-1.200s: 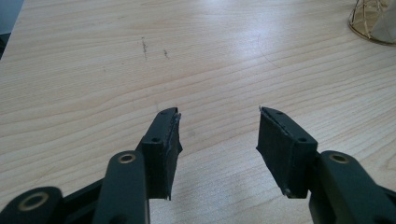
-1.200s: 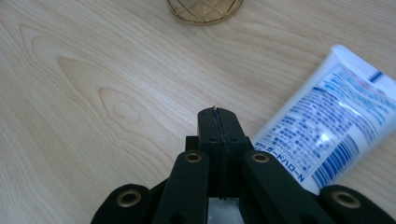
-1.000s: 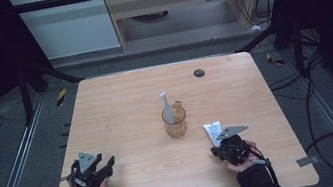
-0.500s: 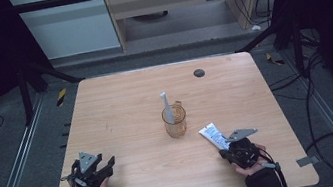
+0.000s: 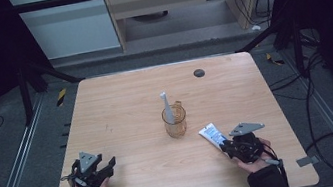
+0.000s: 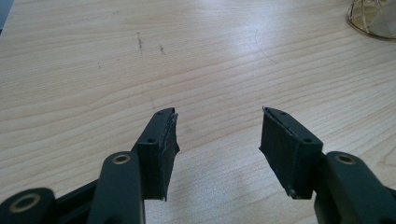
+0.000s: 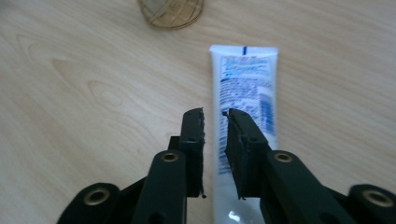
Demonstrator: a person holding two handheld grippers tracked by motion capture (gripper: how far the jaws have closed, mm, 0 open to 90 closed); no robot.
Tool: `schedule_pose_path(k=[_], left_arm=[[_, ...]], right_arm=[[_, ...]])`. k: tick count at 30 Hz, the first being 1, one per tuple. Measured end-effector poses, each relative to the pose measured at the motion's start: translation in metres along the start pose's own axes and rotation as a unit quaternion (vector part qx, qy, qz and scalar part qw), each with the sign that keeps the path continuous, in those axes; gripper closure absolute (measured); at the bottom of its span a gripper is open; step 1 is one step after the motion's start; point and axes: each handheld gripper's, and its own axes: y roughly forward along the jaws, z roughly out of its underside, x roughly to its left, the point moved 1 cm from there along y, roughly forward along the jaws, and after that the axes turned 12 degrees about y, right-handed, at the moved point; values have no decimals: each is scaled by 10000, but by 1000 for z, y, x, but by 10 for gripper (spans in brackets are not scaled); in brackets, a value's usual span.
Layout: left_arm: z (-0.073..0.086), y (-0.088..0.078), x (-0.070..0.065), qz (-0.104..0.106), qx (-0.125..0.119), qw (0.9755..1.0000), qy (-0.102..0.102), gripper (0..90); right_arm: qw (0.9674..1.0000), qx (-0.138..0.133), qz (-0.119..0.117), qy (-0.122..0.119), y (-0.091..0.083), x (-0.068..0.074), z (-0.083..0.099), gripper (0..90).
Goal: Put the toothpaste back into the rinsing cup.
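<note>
1. Both grippers, the left gripper and the right gripper, are black, each topped by a grey three-cornered plate.
2. Jaws are flat black bars with brass-ringed pivot holes and small screws.
3. Pads look dark, worn, frayed at the edges.
4. Dark sleeves cover both forearms.
5. A thin cable trails from each gripper.

White toothpaste tube, blue print, flat on wooden table, just right of amber glass.

A light wooden surface carries an amber glass cup at centre, a white toothpaste tube near right, and a dark round disc far right.
</note>
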Motion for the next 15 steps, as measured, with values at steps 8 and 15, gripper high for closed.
schedule_pose_path(k=[8,15], left_arm=[[0,1,0,24,49,10000,-6,437],[1,1,2,16,73,10000,-10,437]], right_arm=[[9995,125,290,37,5,-6,-14,618],[9984,337,442,-41,20,-8,-23,544]])
